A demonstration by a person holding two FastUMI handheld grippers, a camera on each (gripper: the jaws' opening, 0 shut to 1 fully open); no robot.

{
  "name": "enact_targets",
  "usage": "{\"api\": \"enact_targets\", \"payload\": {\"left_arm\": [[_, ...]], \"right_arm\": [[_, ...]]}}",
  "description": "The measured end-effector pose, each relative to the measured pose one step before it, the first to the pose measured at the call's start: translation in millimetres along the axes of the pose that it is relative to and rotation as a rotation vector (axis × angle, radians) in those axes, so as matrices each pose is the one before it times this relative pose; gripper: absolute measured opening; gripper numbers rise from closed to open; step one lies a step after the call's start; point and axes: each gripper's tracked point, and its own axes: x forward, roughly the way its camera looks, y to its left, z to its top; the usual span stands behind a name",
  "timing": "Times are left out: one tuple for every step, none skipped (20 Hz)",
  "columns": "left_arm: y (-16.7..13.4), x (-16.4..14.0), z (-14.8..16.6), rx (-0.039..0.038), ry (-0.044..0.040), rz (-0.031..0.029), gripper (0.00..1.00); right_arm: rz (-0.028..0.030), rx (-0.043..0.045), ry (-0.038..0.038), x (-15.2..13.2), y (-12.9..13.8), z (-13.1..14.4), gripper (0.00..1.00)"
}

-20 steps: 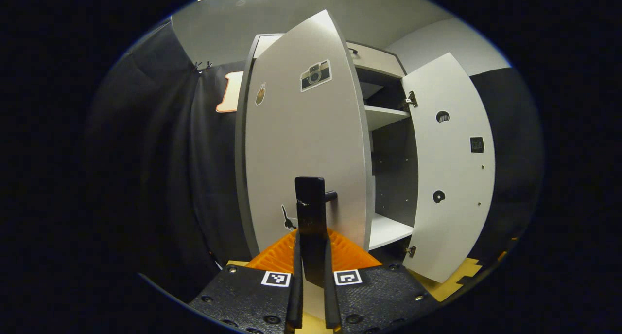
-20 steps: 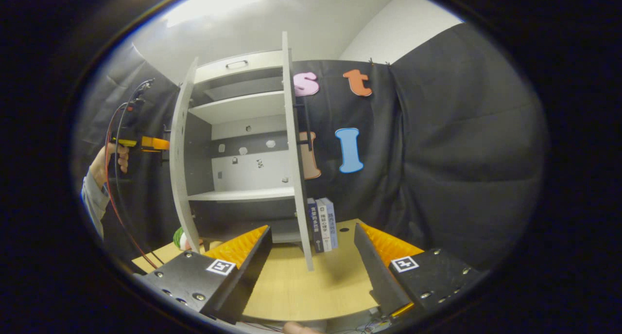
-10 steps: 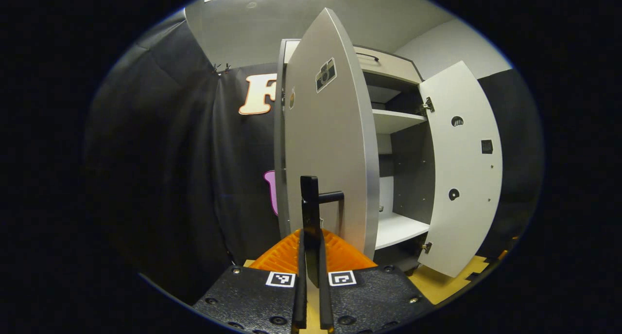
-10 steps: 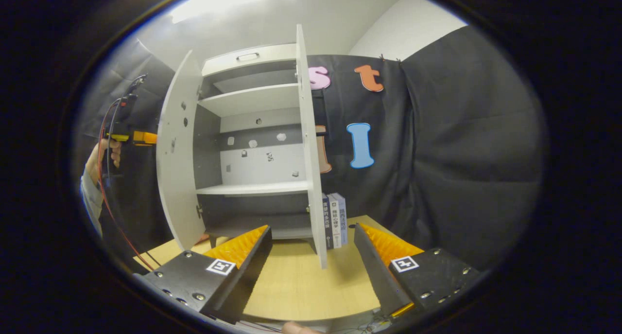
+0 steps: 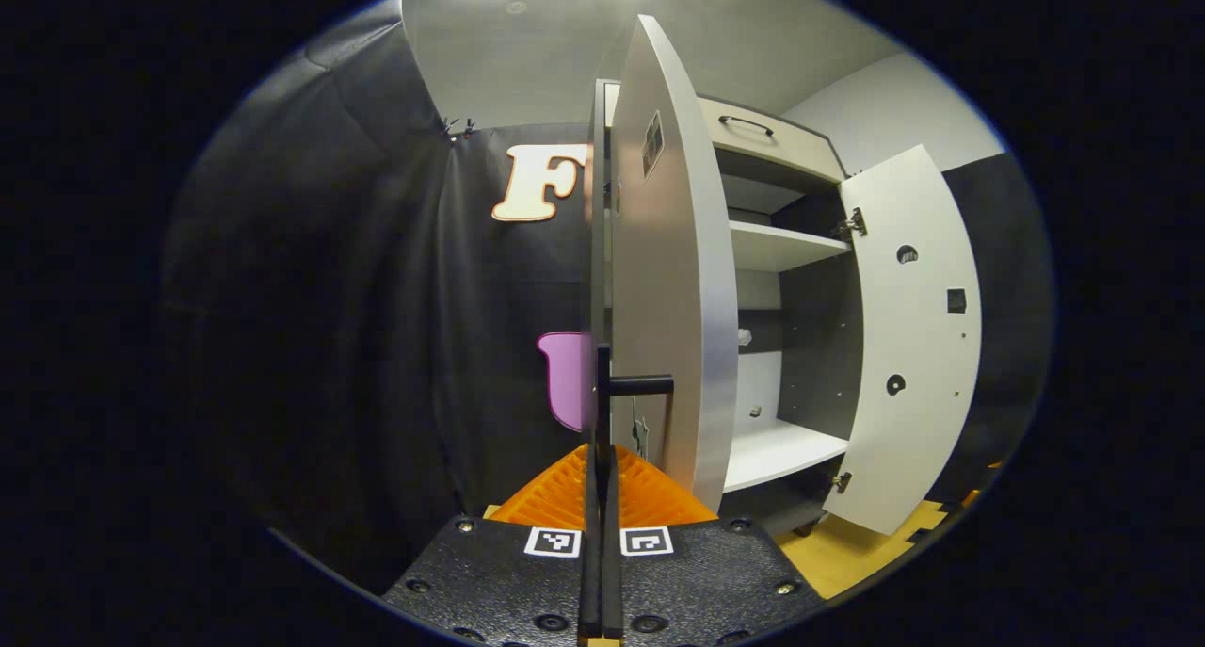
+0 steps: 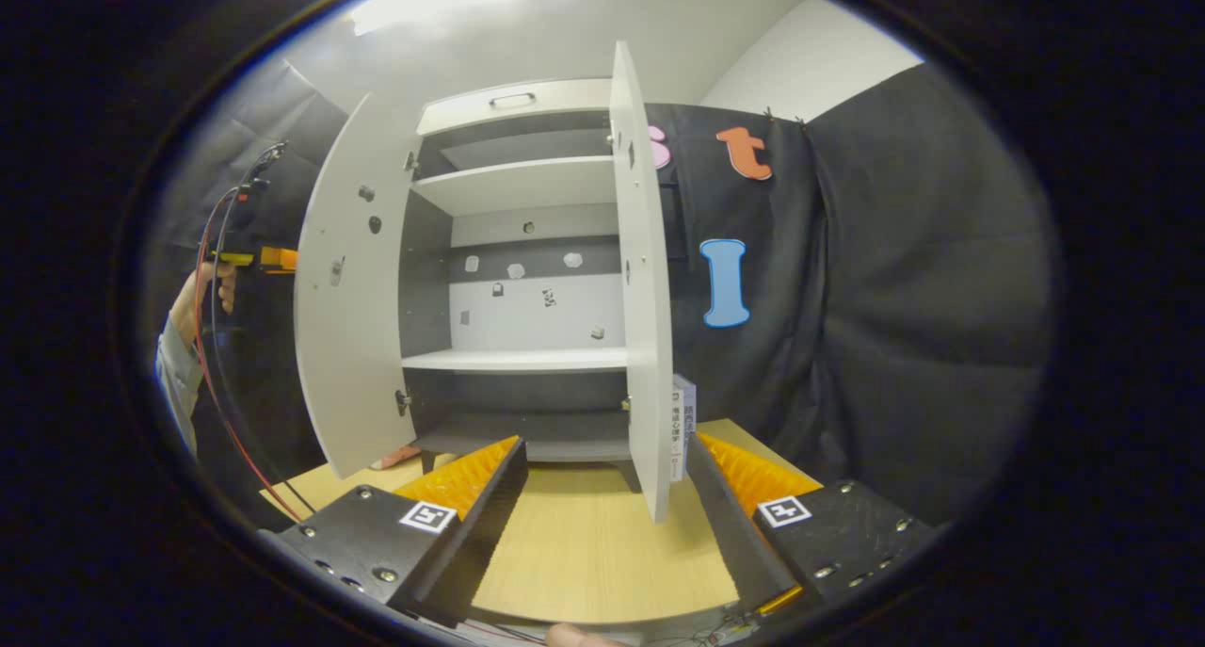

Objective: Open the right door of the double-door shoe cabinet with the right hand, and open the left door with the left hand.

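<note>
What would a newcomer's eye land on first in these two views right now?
Probably the shoe cabinet standing wide open mid-frame in the right gripper view, bare shelves between both swung-out doors. In the left gripper view, the left gripper is clamped on the left door's handle, the left door nearly edge-on. The right gripper hangs open above the wooden table.

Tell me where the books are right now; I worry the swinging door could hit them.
In the right gripper view, the books stand upright on the wooden table, just right of the open right door and partly hidden behind its lower edge.
</note>
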Motion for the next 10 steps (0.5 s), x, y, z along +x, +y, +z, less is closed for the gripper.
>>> {"api": "enact_targets", "payload": {"left_arm": [[3.06, -2.31, 1.16, 0.00578, -0.00306, -0.00596, 0.01], [1.11, 1.31, 0.74, -0.00207, -0.00232, 0.00467, 0.01], [-0.08, -2.06, -1.47, -0.00522, 0.00627, 0.00818, 0.01], [-1.23, -0.93, 1.83, -0.00662, -0.00700, -0.00077, 0.01], [-0.12, 1.25, -1.69, -0.00170, 0.00324, 0.00226, 0.01], [0.67, -0.68, 0.05, 0.00204, -0.00129, 0.00572, 0.01], [1.50, 0.46, 0.75, -0.00086, -0.00420, 0.00860, 0.01], [-0.18, -1.02, 0.02, -0.00427, 0.00137, 0.00715, 0.01], [-0.99, -2.07, 0.24, -0.00637, -0.00363, 0.00224, 0.01], [0.71, -0.90, -1.26, -0.00857, 0.00522, 0.00788, 0.01]], "right_arm": [[0.00258, -0.00286, -0.00095, 0.27, 3.86, 0.54, 1.00], [0.00183, 0.00136, -0.00285, 1.58, 3.30, 0.42, 1.00], [0.00307, 0.00105, -0.00060, 1.68, 2.77, 0.87, 1.00], [0.00309, -0.00130, 0.00201, 0.53, 2.37, -1.54, 1.00], [0.00250, -0.00322, 0.00127, 1.08, 2.20, -0.24, 1.00], [0.00118, -0.00369, 0.00174, 0.19, 2.06, -0.68, 1.00], [0.00220, -0.00364, 0.00151, 0.29, 1.64, -0.17, 1.00], [0.00225, -0.00054, 0.00119, 0.85, 0.69, -1.00, 1.00], [0.00312, 0.00088, 0.00169, 1.21, 1.18, -0.51, 1.00], [0.00031, 0.00251, 0.00240, 0.93, 0.42, -0.60, 1.00]]}}
